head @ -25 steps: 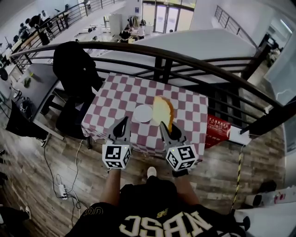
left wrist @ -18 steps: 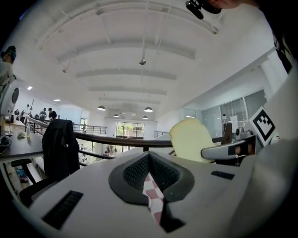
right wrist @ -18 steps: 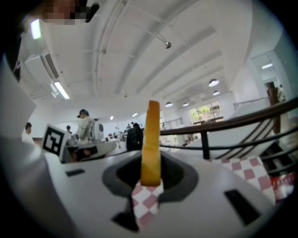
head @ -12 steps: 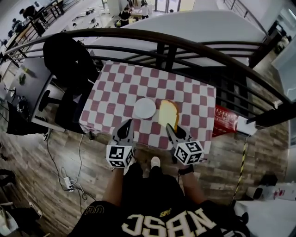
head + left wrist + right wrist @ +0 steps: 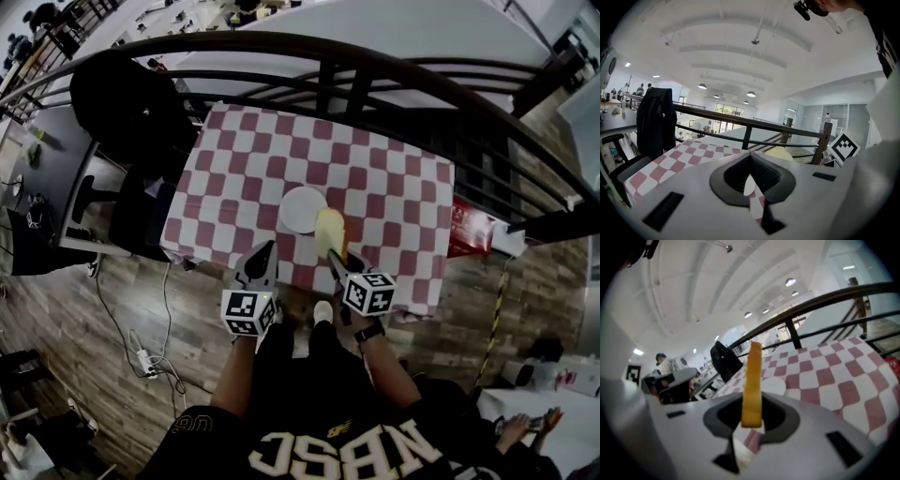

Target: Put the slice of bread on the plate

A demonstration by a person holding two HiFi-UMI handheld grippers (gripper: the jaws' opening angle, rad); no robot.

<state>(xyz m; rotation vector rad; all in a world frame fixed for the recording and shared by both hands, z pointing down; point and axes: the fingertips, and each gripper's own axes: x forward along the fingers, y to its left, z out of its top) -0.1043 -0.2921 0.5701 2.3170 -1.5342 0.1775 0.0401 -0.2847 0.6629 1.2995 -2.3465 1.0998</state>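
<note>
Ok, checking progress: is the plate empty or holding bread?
Empty: the plate shows bare white; the bread is held on edge in the right tool.

Head camera: we look steeply down past our own shirt [image 5: 328, 450] at the checked tablecloth [image 5: 375, 187] well below. The left gripper [image 5: 266, 247] and right gripper [image 5: 331, 255] reach in at its near edge, and the railing [image 5: 326, 89] runs beyond.

Left gripper view: we ride low and close behind the jaws, facing almost level across the cloth toward the railing and the ceiling [image 5: 740, 47].

Right gripper view: we sit just as close but tilted, with the slice of bread [image 5: 752, 380] edge-on right before the lens.

All three views share the tablecloth, the railing and the black jacket [image 5: 131, 112]. The left gripper view also catches the right gripper's marker cube [image 5: 843, 146].
</note>
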